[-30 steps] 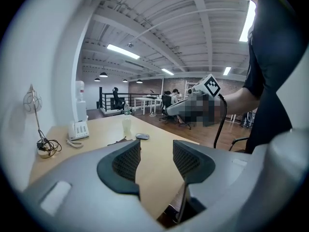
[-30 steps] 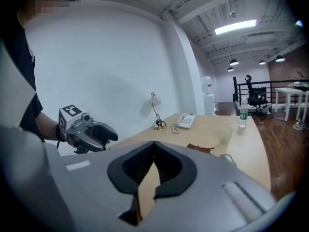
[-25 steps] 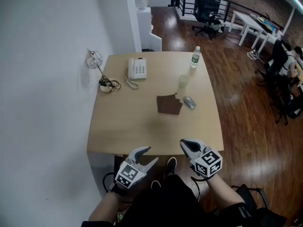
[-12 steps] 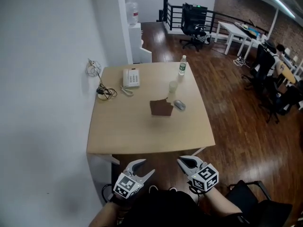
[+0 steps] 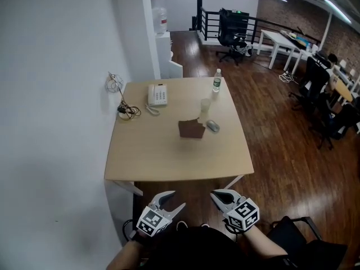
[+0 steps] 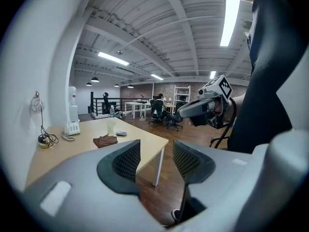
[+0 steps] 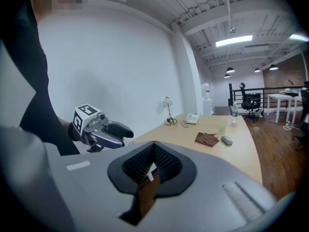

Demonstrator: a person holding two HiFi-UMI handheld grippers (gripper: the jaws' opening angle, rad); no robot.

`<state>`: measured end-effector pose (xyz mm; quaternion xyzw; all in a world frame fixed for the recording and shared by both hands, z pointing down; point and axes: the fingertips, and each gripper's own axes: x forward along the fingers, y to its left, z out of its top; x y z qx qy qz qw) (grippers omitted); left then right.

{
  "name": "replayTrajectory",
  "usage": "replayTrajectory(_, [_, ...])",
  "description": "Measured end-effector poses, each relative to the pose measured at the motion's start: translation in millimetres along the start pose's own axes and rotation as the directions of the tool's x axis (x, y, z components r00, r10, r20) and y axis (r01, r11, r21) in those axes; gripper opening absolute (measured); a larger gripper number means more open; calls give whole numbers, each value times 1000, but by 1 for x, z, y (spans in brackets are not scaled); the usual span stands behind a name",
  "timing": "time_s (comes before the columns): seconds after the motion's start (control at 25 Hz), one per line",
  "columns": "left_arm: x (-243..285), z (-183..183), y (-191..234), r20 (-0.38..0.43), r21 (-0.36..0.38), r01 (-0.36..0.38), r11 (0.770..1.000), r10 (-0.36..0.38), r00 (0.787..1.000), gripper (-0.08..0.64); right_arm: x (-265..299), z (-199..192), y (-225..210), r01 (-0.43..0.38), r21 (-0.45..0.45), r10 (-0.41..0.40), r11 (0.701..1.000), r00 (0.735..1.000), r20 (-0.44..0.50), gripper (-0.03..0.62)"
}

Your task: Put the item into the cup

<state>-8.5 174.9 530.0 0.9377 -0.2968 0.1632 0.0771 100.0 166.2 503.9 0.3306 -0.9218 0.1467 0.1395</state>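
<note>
Both tongs held short of the table near edge, over open wood floor. Left gripper jaws wide, nothing between. Right gripper jaws pressed together, empty. Cup toward far right edge; brown cloth and mouse just before it. Wall close along left edge.

an office: desk phone, swivel chairs (brick wall behind)

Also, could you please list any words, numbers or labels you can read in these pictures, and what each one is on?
No text can be read anywhere.
Label on the bottle: too small to read.
Keys of the telephone: too small to read.
Marker cubes on the left gripper and right gripper: black-and-white patterns only, no letters.
</note>
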Motion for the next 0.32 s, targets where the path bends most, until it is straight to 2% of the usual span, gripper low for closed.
replayTrajectory(0.32, [-8,-1,-12,-16,-2,-18,1000,18,1000,206,-12,4,3,-14,1,14,1000,1000,11,8])
